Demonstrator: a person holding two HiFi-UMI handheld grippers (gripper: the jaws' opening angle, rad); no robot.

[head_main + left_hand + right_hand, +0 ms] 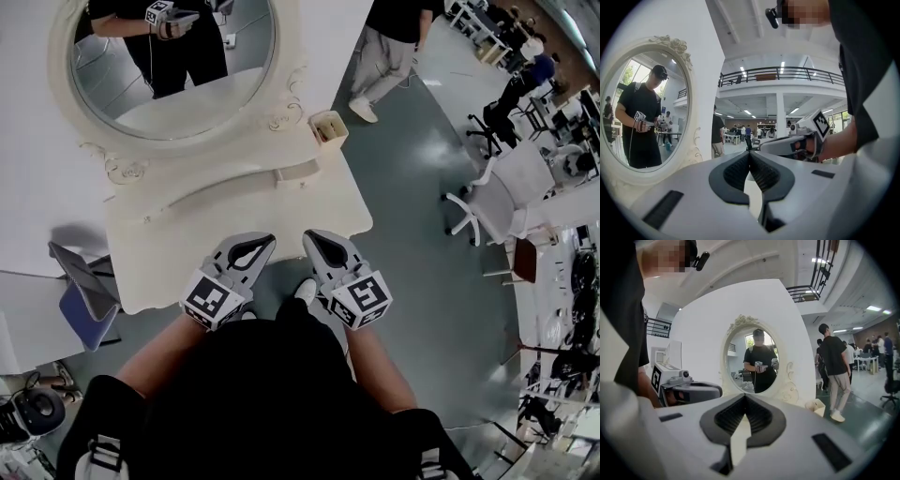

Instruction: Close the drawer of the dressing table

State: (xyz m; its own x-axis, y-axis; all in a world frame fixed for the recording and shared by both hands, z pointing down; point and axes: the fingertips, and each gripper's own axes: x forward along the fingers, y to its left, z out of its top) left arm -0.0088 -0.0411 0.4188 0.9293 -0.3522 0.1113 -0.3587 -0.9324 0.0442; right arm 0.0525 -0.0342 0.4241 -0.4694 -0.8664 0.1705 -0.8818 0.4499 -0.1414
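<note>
The cream dressing table (159, 253) stands under its oval mirror (173, 70). No drawer shows standing out from its front edge in the head view. My left gripper (269, 239) and right gripper (307, 235) sit side by side at the table's front edge, tips over the top. Both are shut with nothing between the pads. In the left gripper view my left gripper (750, 153) points along the table beside the mirror (642, 108), with the right gripper (787, 145) at its right. My right gripper (744, 396) faces the mirror (757, 362), the left gripper (689, 392) beside it.
A small cream box (328, 127) stands at the table's back right corner. A blue seat (84, 305) is at the table's left. White office chairs (487, 202) stand on the grey floor to the right. A person (389, 47) stands beyond the table.
</note>
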